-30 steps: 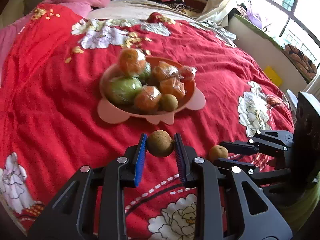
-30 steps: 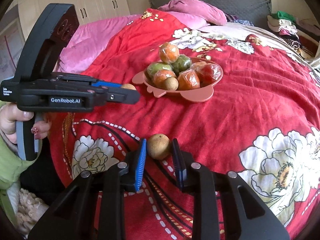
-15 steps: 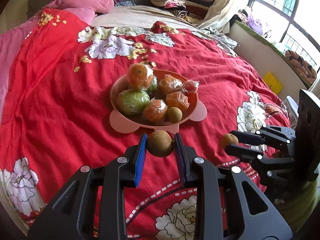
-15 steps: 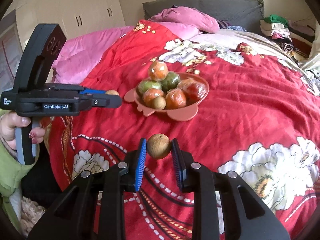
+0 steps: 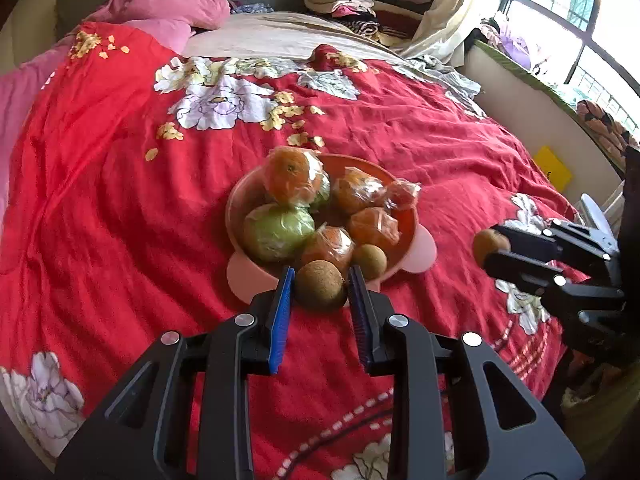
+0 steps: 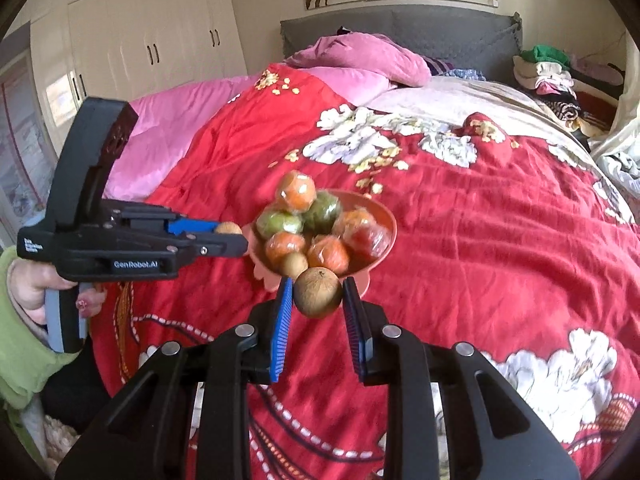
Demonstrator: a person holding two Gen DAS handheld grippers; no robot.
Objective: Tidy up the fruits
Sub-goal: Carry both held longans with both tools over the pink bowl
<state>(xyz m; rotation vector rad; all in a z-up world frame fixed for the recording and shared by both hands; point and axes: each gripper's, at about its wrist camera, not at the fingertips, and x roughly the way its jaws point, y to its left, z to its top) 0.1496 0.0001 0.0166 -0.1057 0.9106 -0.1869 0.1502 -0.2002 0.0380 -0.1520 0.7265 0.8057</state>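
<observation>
A pink bowl (image 5: 422,250) on the red flowered bedspread holds several plastic-wrapped oranges, a green fruit (image 5: 278,232) and one small brown fruit (image 5: 370,261). My left gripper (image 5: 320,276) is shut on a round brown fruit (image 5: 320,288), held just in front of the bowl's near rim. My right gripper (image 6: 318,282) is shut on a second brown fruit (image 6: 318,294), also above the near rim of the bowl (image 6: 386,220). In the right wrist view the left gripper (image 6: 234,236) comes in from the left, at the bowl's left edge. The right gripper (image 5: 494,248) sits right of the bowl.
Pink pillows (image 5: 168,8) and a folded clothes pile (image 5: 348,0) lie at the head of the bed. A window ledge (image 5: 540,84) runs along the right and white wardrobes (image 6: 152,40) along the left. A hand in a green sleeve (image 6: 24,344) holds the left gripper.
Both grippers have risen off the bedspread with their brown fruits and moved toward the bowl, which now sits close behind the fingertips in both views.
</observation>
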